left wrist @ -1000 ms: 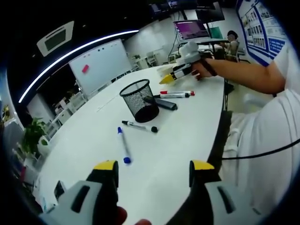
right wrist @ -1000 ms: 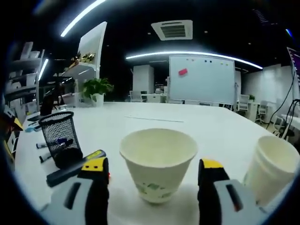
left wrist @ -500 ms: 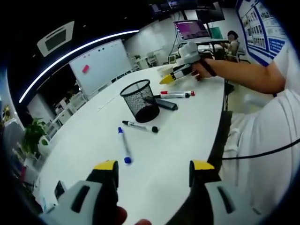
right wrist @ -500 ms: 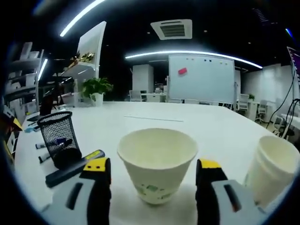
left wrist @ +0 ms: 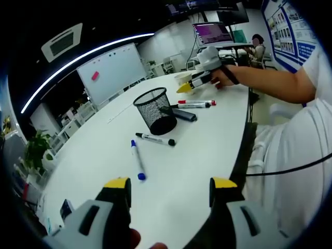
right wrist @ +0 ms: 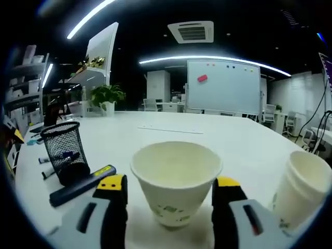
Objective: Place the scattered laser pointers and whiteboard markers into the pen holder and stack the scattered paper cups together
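Note:
In the right gripper view a white paper cup (right wrist: pixel 175 176) stands upright on the white table (right wrist: pixel 207 136), between the jaws of my right gripper (right wrist: pixel 168 182). The jaws are open and close to its sides. A second paper cup (right wrist: pixel 303 187) stands to the right. The black mesh pen holder (right wrist: pixel 65 153) is at the left, with a dark laser pointer (right wrist: pixel 80 185) lying in front of it. In the left gripper view my left gripper (left wrist: pixel 170 182) is open and holds nothing. Ahead lie a blue marker (left wrist: pixel 137 161), a black marker (left wrist: pixel 155 139), the pen holder (left wrist: pixel 154 110) and a red marker (left wrist: pixel 196 102).
A person's arm (left wrist: pixel 270 83) reaches over the table's right edge and holds the right gripper (left wrist: pixel 199 70) at the cup. A whiteboard (right wrist: pixel 223 85) and a potted plant (right wrist: pixel 106 98) stand beyond the table. A small dark object (left wrist: pixel 66 208) lies near the left edge.
My right gripper's jaws have drawn in a little around the cup. The left gripper and the markers have not moved.

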Demonstrator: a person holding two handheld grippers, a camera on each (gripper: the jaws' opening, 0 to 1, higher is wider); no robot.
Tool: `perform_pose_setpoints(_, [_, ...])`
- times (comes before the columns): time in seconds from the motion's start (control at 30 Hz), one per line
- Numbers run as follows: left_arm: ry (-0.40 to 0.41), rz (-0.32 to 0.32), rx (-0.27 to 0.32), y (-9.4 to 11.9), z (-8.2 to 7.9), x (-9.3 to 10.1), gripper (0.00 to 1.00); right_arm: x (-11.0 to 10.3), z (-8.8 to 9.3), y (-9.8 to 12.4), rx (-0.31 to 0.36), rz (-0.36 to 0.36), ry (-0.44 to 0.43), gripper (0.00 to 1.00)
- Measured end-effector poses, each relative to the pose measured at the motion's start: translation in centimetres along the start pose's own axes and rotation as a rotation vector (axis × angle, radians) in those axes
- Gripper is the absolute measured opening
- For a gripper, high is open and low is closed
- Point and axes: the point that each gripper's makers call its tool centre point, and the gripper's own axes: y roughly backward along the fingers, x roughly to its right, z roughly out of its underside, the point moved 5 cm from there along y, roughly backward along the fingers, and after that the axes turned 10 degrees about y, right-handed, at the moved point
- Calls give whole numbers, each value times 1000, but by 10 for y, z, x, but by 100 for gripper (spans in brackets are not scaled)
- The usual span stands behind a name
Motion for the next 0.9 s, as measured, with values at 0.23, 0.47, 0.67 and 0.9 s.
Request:
perform_pose_setpoints(0.23, [-3,5,-2,-1,0,2,61,-1,0,2,0,3,-9,58])
perform_pose_setpoints(0.47, [-4,3,0,-1,-1,0,61,-1,-1,3,3,5,8,57])
perform_pose_setpoints(0.67, [-13,8,-1,0,-4,4,61,0,1,3,-6,4,-10,50])
perform_pose_setpoints(0.9, [-15,8,3,0,-7,5,61,2,0,2,-3,0,3,50])
